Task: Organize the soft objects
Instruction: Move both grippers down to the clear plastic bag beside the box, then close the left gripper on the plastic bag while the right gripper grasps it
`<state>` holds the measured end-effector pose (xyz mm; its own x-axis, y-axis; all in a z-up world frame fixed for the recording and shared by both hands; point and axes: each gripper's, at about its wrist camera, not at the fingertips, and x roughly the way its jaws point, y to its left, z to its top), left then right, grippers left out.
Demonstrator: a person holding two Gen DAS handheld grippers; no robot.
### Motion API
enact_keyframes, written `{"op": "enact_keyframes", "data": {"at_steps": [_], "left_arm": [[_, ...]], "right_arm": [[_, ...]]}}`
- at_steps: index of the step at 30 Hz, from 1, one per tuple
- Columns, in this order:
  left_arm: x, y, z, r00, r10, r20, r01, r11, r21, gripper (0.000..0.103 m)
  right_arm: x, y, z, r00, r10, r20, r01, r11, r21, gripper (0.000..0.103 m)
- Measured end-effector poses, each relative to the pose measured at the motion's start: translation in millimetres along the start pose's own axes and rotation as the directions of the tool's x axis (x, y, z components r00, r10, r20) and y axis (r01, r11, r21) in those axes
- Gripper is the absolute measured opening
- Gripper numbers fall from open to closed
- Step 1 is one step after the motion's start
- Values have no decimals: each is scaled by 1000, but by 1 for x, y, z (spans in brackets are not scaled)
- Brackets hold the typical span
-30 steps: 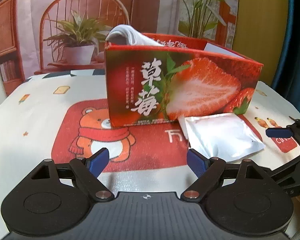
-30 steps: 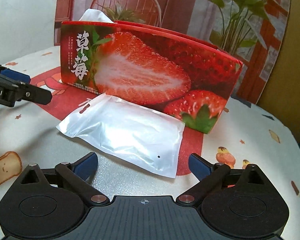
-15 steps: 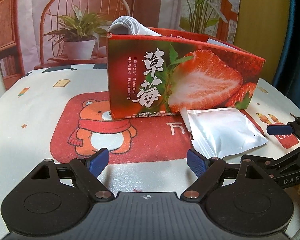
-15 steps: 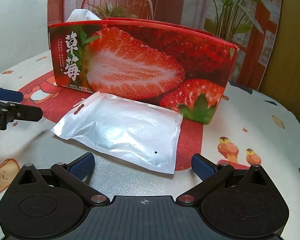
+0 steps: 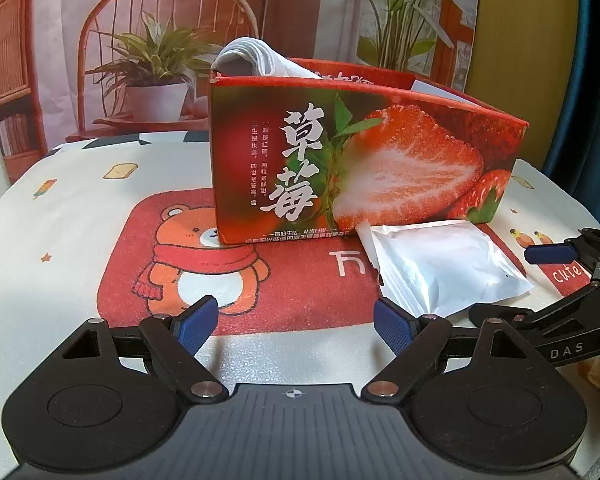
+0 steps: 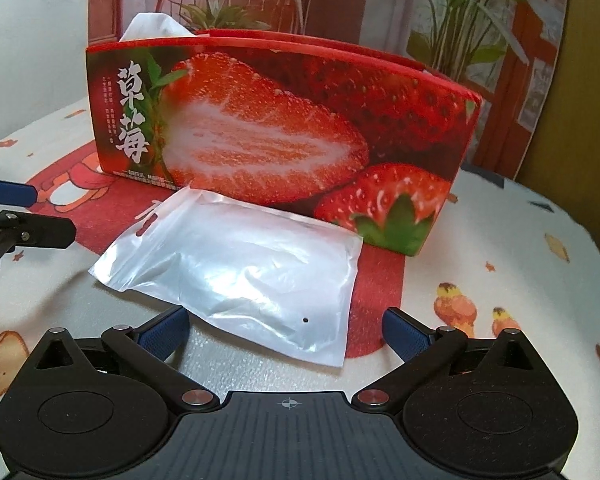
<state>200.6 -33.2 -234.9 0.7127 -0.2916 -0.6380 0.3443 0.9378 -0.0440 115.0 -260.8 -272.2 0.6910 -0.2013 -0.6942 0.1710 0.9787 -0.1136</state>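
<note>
Nearest the red strawberry-printed cardboard box (image 6: 284, 136), on its camera side, the right gripper (image 6: 286, 330) hovers low over the tabletop with its two blue-padded fingers (image 6: 162, 334) spread wide and nothing between them. Just ahead of those fingers, between them and the box, lies the flat translucent white plastic pouch (image 6: 236, 268), its far edge touching or almost touching the foot of the box. The left gripper (image 5: 296, 324) hangs toward the box's left end, over the printed tablecloth (image 5: 72, 216) with its cartoon bear in a red scarf; its blue pads also stand far apart and empty. A folded white cloth (image 5: 256, 60) sticks up out of the box at that left end. Behind the box hangs a backdrop (image 5: 148, 40) picturing a chair and potted plants
</note>
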Motion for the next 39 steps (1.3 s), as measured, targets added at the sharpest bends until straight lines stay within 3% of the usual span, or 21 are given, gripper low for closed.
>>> {"op": "enact_keyframes", "data": {"at_steps": [24,26,31,33,39], "left_arm": [[-1,-1,-1,1000,2,-7,-2,1000,14,87],[-2,-1,0,1000,3,-5,-3,1000,15,87],[-3,0,0,1000,1,-6,-1,1000,13,87],[-3,0,0,1000,2,-9,-1,1000,11,87],[-6,0,1,1000,-6,2,6,1000,22,87]], "right_arm": [[-2,13,-5,995,-81,67,85,995,-59,101],[-4,14,-6,995,-66,76,71,995,-67,95],[-9,12,-9,996,32,81,-27,998,-60,59],[-11,13,-9,995,56,87,-50,997,-64,50],[-17,12,-3,991,70,112,-66,997,-39,40]]}}
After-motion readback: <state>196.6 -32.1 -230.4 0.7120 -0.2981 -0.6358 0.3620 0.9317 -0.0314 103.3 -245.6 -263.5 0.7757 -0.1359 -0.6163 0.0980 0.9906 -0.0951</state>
